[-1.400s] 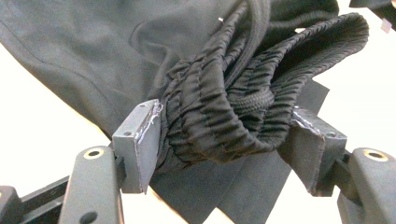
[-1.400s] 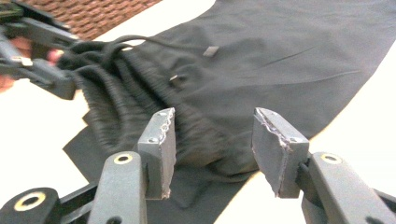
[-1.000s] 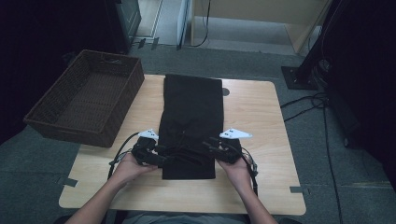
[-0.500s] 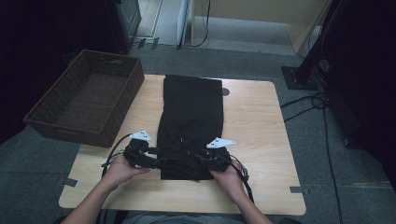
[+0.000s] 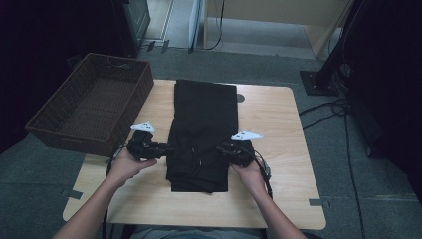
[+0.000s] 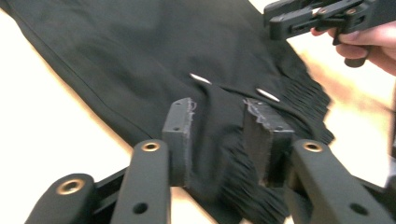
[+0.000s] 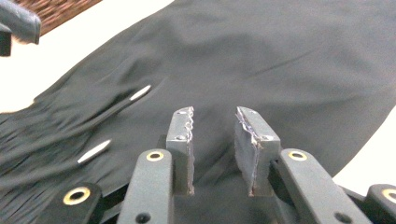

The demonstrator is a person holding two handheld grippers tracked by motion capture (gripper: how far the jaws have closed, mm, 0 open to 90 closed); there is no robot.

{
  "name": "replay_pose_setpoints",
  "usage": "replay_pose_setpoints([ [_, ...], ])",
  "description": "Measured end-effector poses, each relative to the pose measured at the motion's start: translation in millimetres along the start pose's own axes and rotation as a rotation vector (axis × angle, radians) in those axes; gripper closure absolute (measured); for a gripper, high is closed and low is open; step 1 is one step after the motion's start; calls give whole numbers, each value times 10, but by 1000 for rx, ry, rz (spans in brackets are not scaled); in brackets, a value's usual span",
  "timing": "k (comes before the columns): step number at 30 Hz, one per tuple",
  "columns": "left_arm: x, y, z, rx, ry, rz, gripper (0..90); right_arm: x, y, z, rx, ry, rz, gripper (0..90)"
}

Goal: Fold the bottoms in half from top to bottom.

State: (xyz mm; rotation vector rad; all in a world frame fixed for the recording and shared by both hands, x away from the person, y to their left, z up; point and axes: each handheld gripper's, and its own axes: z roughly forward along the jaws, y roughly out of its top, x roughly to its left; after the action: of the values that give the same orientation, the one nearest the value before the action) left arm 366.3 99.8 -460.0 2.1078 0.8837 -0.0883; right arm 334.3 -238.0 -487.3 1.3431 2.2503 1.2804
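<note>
Now closing: left gripper [image 5: 166,148] and right gripper [image 5: 221,147], jaws narrowed around black trousers [image 5: 204,129] at centre frame; firm pinch unconfirmed, fold pending.

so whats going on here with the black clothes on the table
A person is working on a pair of black trousers laid flat on a wooden table, a gripper in each hand. The left gripper is at the trousers' left edge and the right gripper at the right edge, both near the gathered waistband end. Both sets of jaws have just been closing, with a fold of cloth between them, as if to pinch and fold. A wicker basket sits at the table's left.
</note>
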Motion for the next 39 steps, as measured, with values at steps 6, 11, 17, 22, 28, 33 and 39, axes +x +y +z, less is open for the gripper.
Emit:
replay_pose_setpoints([
  [6, 182, 198, 314, 11, 70, 24, 747, -219, 197, 267, -3, -45, 12, 675],
  [11, 339, 369, 547, 12, 97, 32, 793, -328, 323, 481, 2, -61, 8, 671],
  [17, 493, 466, 742, 42, 135, 16, 801, -438, 395, 675, 28, -91, 53, 683],
  [22, 536, 397, 817, 49, 111, -2, 833, -449, 339, 745, 56, -112, 20, 701],
  [28, 503, 299, 819, 12, 104, -30, 859, -472, 278, 685, 42, -99, 71, 714],
  [33, 325, 177, 800, 15, 90, -11, 876, -383, 163, 566, 47, -115, 22, 725],
  [39, 72, 25, 753, 29, 97, 17, 840, -262, -38, 384, 31, -107, 19, 732],
])
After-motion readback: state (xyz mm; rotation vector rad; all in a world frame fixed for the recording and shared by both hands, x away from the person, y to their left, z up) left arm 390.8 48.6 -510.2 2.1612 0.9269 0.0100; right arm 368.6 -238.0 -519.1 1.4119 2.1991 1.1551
